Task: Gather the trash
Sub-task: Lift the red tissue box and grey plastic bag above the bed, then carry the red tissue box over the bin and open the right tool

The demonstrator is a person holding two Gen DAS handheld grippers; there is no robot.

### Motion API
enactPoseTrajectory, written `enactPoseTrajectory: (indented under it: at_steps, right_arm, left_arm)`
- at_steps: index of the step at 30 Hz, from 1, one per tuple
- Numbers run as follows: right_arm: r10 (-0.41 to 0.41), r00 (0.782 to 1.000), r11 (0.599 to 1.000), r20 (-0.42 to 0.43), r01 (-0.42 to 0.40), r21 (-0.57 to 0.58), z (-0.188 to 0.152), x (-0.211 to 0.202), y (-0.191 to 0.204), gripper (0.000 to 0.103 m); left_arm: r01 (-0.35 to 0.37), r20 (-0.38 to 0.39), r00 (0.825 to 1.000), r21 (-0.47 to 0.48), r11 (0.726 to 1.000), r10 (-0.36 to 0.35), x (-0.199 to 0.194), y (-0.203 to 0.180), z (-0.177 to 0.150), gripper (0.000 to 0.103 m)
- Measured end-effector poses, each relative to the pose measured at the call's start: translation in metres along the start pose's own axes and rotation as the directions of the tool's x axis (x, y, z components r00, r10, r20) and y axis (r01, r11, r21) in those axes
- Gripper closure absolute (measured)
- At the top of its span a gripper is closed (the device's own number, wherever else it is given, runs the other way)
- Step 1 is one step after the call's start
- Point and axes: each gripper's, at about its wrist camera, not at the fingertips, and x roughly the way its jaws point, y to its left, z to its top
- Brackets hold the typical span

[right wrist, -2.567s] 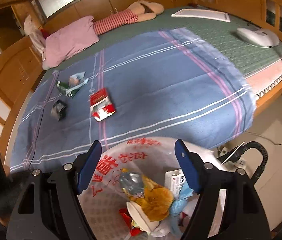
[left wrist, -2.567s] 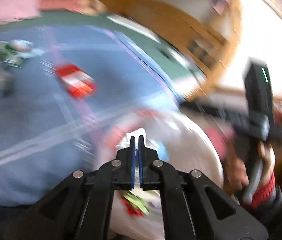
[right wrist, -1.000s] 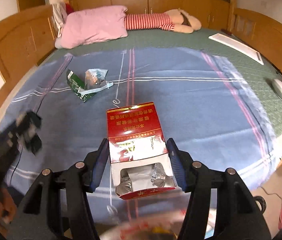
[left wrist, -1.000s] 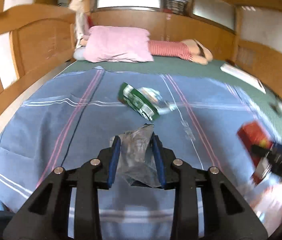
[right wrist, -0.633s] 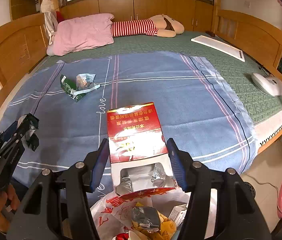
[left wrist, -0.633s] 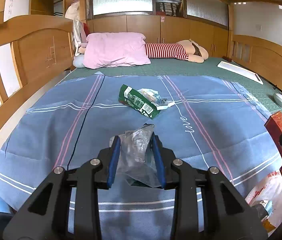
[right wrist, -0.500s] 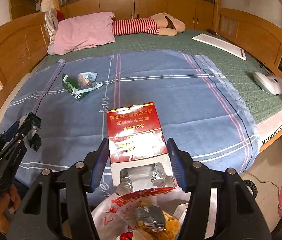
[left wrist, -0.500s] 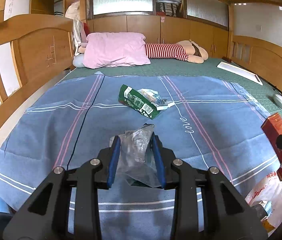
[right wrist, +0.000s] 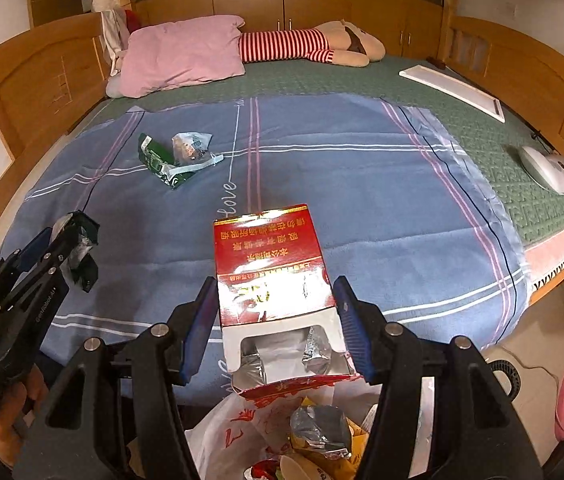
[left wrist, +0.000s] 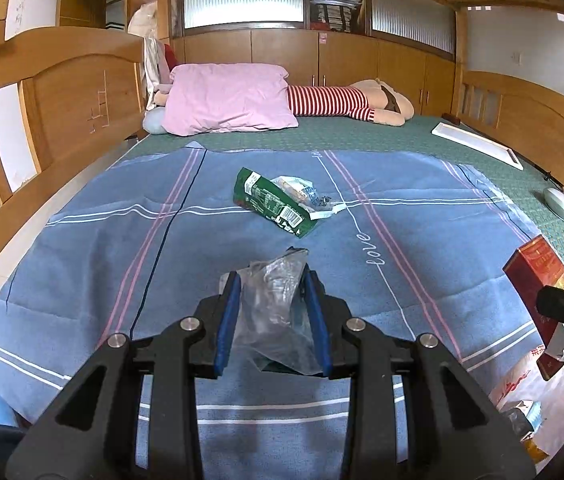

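My left gripper (left wrist: 271,316) is shut on a crumpled clear plastic wrapper (left wrist: 277,312), held above the blue blanket (left wrist: 161,248). In the right wrist view that same left gripper (right wrist: 67,240) shows at the left with the wrapper (right wrist: 79,248). My right gripper (right wrist: 275,320) is shut on an opened red cigarette carton (right wrist: 271,268), held over the mouth of a white trash bag (right wrist: 265,424) with several scraps inside. The carton (left wrist: 538,272) also shows at the right edge of the left wrist view. A green snack packet with a clear wrapper (left wrist: 277,200) lies on the blanket.
A pink pillow (left wrist: 225,100) and a striped plush toy (left wrist: 342,102) lie at the head of the bed. A white board (right wrist: 454,90) and a white computer mouse (right wrist: 548,168) rest on the green mat at the right. Wooden bed rails (left wrist: 45,96) run along both sides.
The right gripper has drawn the red carton back from the bed to above the trash bag. The left gripper has held still with its wrapper since a second ago.
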Motion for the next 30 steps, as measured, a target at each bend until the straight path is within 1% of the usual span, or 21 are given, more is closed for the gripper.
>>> enactPoseTrajectory:
  at_steps: [16,19,26,30]
  right_arm:
    - [0.011,1.000,1.000,-0.025,-0.011,0.001,-0.006,0.005,0.001,0.045]
    - [0.010,1.000,1.000,-0.025,-0.009,0.010,-0.007,0.000,-0.006,0.045]
    - [-0.026,0.999,0.999,-0.029,0.027,0.040,-0.014,-0.008,-0.026,0.045]
    - [-0.019,0.999,0.999,-0.042,0.021,0.049,-0.017,-0.006,-0.030,0.045]
  left_arm:
    - [0.001,-0.005,1.000,-0.003,1.000,-0.001,0.001,-0.001,-0.001,0.069]
    - [0.003,-0.007,1.000,-0.002,1.000,-0.003,0.001,-0.001,-0.001,0.069]
    - [0.001,-0.004,1.000,0.004,1.000,-0.001,0.000,-0.001,-0.001,0.069]
    - [0.000,-0.005,1.000,0.006,1.000,0.000,0.000,0.000,-0.002,0.069]
